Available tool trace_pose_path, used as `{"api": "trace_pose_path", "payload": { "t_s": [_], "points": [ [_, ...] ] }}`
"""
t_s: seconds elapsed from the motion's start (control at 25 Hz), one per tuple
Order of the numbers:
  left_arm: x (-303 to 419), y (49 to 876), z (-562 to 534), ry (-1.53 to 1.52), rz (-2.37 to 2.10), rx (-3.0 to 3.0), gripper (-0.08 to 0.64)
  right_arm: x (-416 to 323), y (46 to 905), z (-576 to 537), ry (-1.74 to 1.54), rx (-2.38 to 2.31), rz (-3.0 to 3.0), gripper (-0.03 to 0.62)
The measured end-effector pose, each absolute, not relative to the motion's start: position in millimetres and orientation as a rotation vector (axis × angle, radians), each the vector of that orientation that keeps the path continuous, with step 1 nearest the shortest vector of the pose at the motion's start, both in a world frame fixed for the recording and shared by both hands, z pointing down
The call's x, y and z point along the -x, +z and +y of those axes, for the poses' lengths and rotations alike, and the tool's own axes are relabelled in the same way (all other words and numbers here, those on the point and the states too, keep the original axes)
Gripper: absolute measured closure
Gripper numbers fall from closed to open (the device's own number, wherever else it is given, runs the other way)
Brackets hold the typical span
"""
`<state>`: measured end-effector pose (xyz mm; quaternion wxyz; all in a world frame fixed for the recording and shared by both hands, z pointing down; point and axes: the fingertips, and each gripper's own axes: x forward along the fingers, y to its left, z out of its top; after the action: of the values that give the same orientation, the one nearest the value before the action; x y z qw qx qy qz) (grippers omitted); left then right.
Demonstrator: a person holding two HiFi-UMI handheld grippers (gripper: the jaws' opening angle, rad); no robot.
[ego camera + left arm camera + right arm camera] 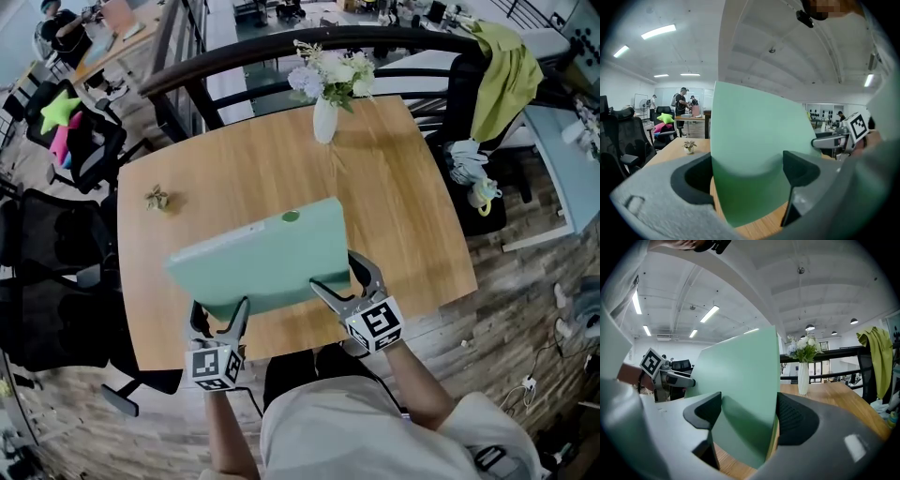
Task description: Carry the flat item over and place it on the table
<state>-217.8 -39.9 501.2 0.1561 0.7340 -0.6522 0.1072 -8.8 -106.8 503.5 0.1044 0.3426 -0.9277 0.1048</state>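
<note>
A mint-green flat panel (262, 255) is held tilted over the near half of the wooden table (281, 159), its far edge higher. My left gripper (221, 317) is shut on its near left edge and my right gripper (343, 281) is shut on its near right edge. In the left gripper view the panel (754, 140) fills the space between the jaws of the left gripper (747, 176), with the right gripper (839, 138) beyond. In the right gripper view the panel (740, 376) sits clamped in the right gripper (747, 420). Whether its lower edge touches the table is hidden.
A white vase of flowers (325, 112) stands at the table's far edge, and a small dried sprig (157, 198) lies at the left. Black office chairs (56, 281) crowd the left side. A chair with a yellow-green cloth (506, 66) stands at the far right behind a dark railing (281, 47).
</note>
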Motion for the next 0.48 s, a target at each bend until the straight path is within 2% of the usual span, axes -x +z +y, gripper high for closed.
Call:
{"api": "trace_pose_path", "payload": {
  "t_s": [0.48],
  "points": [
    [238,539,-86,0.323,-1.763,-2.083,0.084,26,538,-143,0.411,-1.052,-2.641,0.216]
  ]
}}
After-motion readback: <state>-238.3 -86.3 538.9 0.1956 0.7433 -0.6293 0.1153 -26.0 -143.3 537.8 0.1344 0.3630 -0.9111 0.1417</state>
